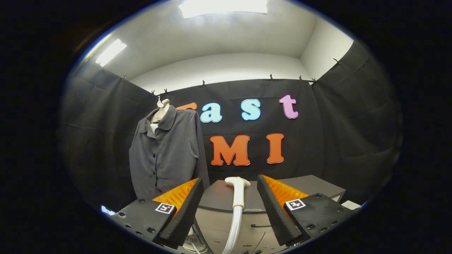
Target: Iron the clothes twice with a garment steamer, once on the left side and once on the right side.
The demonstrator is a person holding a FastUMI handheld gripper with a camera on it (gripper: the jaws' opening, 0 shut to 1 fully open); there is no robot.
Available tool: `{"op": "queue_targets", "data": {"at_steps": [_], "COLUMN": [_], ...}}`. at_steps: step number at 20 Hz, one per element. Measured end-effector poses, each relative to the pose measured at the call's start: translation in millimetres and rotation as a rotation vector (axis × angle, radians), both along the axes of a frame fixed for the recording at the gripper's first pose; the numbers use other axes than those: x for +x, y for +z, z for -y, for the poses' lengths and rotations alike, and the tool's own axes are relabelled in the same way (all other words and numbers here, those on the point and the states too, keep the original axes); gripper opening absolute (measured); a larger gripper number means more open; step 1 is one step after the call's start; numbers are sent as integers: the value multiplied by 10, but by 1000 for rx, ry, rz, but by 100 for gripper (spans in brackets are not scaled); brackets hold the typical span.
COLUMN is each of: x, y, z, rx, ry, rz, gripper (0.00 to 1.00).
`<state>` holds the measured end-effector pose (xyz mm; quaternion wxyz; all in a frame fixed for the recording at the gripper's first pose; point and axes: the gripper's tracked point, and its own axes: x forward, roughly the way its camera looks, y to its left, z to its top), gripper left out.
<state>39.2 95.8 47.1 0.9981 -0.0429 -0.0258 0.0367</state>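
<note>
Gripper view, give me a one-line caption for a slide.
Open gripper approaches the steamer head between its fingers, with the grey shirt hanging beyond.

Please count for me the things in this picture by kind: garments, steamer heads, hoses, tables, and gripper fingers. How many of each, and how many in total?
Garments: 1, the grey shirt on a mannequin.
Steamer heads: 1, the steamer head, between the open fingers.
Hoses: 1, the hose.
Tables: 1, the grey table.
Gripper fingers: 2.
Total: 6.

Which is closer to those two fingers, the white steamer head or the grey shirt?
The steamer head, standing upright between the open gripper fingers, untouched. The grey shirt hangs on a mannequin farther back, beyond the left finger.
</note>
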Motion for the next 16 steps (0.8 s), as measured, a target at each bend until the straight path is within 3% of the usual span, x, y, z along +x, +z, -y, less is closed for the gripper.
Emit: {"op": "queue_targets", "data": {"at_steps": [3,6,8,11,16], "x": [529,1007,1429,2031,2470], "y": [180,30,-103,-627,-1582], "z": [-169,-365,-286,13,145], "rx": [-38,12,29,-17,-14], "ry": [10,76,77,-5,-68], "rz": [7,-97,-155,-298,-524], "gripper": [98,98,98,98,100]}}
